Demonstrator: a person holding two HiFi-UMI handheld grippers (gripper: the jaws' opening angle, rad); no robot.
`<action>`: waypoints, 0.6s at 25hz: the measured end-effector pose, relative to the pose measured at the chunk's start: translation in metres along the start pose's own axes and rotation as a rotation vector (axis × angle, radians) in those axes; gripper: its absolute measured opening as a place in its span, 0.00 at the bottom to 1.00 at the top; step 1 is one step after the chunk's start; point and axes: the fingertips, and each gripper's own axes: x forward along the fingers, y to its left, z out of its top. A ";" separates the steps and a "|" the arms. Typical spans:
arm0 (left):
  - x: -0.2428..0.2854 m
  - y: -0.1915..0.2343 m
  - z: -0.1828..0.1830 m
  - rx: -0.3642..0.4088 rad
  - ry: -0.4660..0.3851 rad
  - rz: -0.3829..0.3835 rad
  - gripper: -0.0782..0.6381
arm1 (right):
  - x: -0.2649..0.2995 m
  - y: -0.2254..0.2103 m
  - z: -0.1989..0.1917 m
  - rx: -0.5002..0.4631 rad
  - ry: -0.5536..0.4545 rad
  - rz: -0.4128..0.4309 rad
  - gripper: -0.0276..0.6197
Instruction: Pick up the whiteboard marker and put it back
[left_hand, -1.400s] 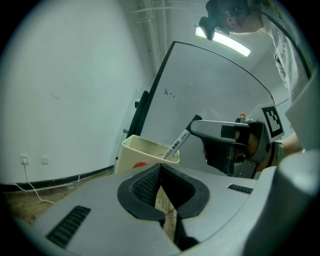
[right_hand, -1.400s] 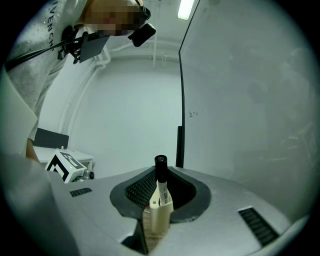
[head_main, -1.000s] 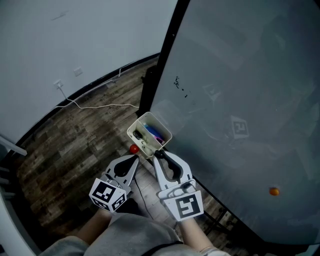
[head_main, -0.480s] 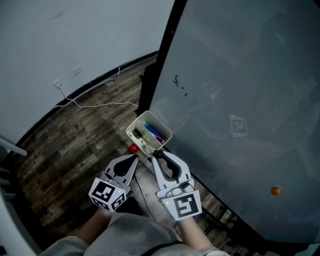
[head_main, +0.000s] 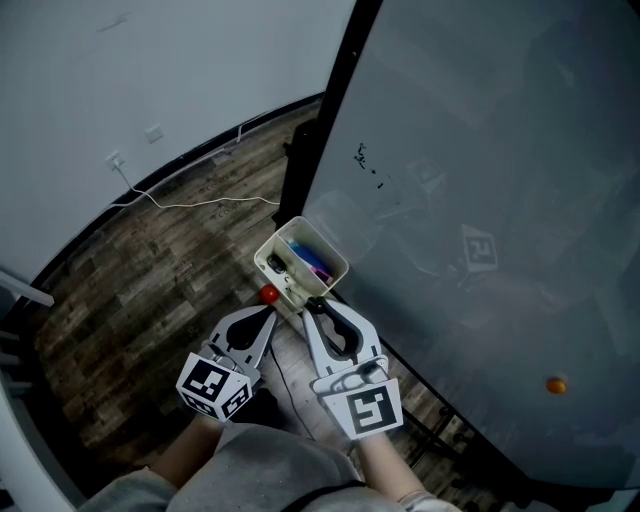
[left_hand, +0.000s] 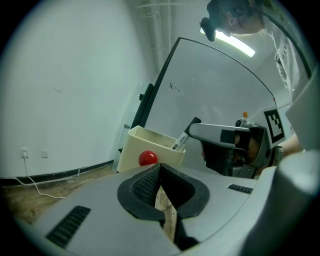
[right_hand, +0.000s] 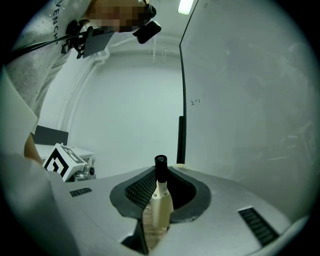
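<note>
Nothing moved: white-bodied, black-capped marker (right_hand: 161, 207) clamped in right tool (right_hand: 160, 175).

1. A pale, bare wall (head_main: 120, 80) stands to my left, with a dark baseboard (head_main: 200, 152) curving along its foot.
2. Two white sockets (head_main: 152, 133) sit low on that wall. A thin white cable (head_main: 200, 204) trails from the left-hand one out across the floor.
3. The floor (head_main: 150, 290) below me is dark, weathered wood planking.
4. A large whiteboard (head_main: 500, 200) in a black frame (head_main: 340, 95) fills my right side. It carries a few small dark marks (head_main: 370, 172) near its edge and an orange magnet (head_main: 555, 385) lower down.
5. A strip light (left_hand: 232, 42) glows on the ceiling overhead.
</note>
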 end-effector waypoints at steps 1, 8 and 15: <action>0.000 0.000 0.000 -0.001 0.000 0.001 0.13 | 0.000 0.000 0.000 0.000 0.000 -0.001 0.16; -0.001 0.002 -0.002 -0.008 0.003 0.001 0.13 | 0.001 0.001 -0.004 0.002 0.012 -0.001 0.16; -0.001 0.005 -0.003 -0.013 0.005 0.007 0.13 | 0.002 0.002 -0.007 -0.009 0.014 0.004 0.16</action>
